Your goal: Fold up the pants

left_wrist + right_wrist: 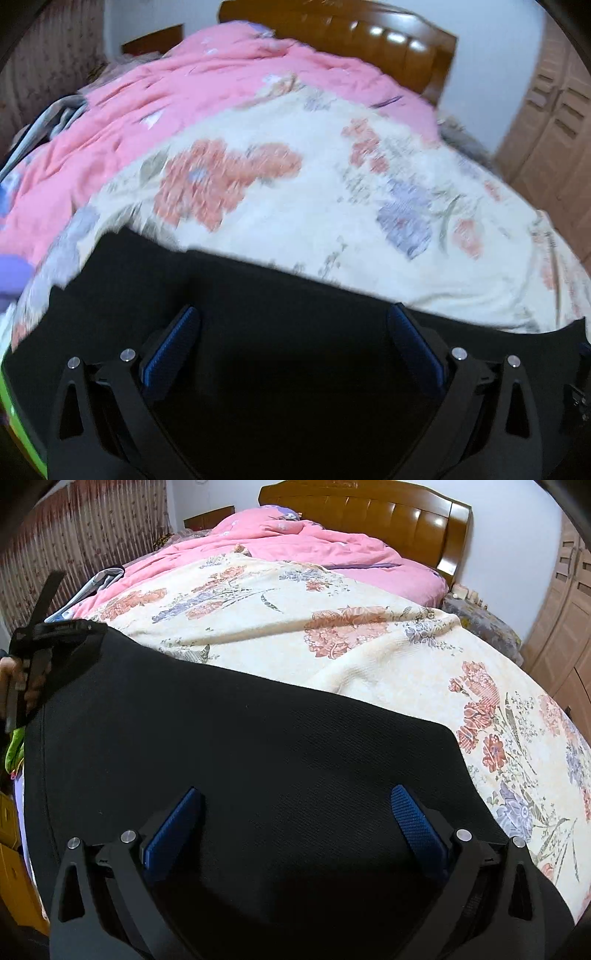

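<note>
Black pants lie flat on a cream floral blanket at the near end of the bed. My right gripper is open just above the pants, its blue pads spread wide with only fabric below. At the left edge of the right wrist view, the left gripper shows, held by a hand at the pants' far left corner. In the blurred left wrist view, my left gripper is open too, over the black pants, whose far edge runs across the blanket.
A pink quilt is bunched toward the wooden headboard. A wooden wardrobe stands at right and a patterned curtain at left. Other clothes lie at the bed's left side, with yellow boxes below.
</note>
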Available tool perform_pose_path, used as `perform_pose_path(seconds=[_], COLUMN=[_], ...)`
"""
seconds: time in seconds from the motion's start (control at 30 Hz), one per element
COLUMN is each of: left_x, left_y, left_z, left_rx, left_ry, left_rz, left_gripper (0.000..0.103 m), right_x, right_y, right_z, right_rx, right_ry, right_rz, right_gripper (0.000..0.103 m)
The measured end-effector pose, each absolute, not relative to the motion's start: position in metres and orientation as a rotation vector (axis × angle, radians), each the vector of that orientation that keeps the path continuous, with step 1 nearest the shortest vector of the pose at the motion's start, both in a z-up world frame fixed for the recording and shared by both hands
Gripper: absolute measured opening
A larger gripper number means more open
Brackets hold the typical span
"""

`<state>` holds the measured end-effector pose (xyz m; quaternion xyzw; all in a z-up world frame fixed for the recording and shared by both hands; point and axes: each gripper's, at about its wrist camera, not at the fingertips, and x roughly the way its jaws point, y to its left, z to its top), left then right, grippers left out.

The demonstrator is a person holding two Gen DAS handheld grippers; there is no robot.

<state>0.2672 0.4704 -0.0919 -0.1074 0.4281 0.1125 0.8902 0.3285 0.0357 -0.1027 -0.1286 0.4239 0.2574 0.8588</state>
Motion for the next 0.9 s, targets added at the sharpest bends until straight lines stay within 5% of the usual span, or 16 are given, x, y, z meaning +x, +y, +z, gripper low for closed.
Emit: perform_pose_path(seconds=[0.17,0.43,0.67,0.9], left_x=[0.263,0.297,0.211,0.169], left_y=[0.445,0.444,0.377,0.336], left_z=[-0.069,-0.103,-0.043,-0.097], left_rx=[-0.146,-0.083,-0.014,-0.056], left_ry=[0.787,0.903,0.716,0.874], left_rz=[0.148,0.276,0.239,0.165], left_gripper=[0.101,0.101,0.101,0.101], right_x=[0.328,0.327,0.327,0.318], right_y=[0.036,0.035,0.034,0.034], right_z=[-0.103,-0.102,-0.102,-0.095], right_rx=[-0.268,-0.264,-0.265,-0.272], right_ry=[0.890,0.889,0.888,0.883], right_rz=[0.541,0.543,0.544,0.488], right_gripper=[0.099,0.099,0.099,0.099])
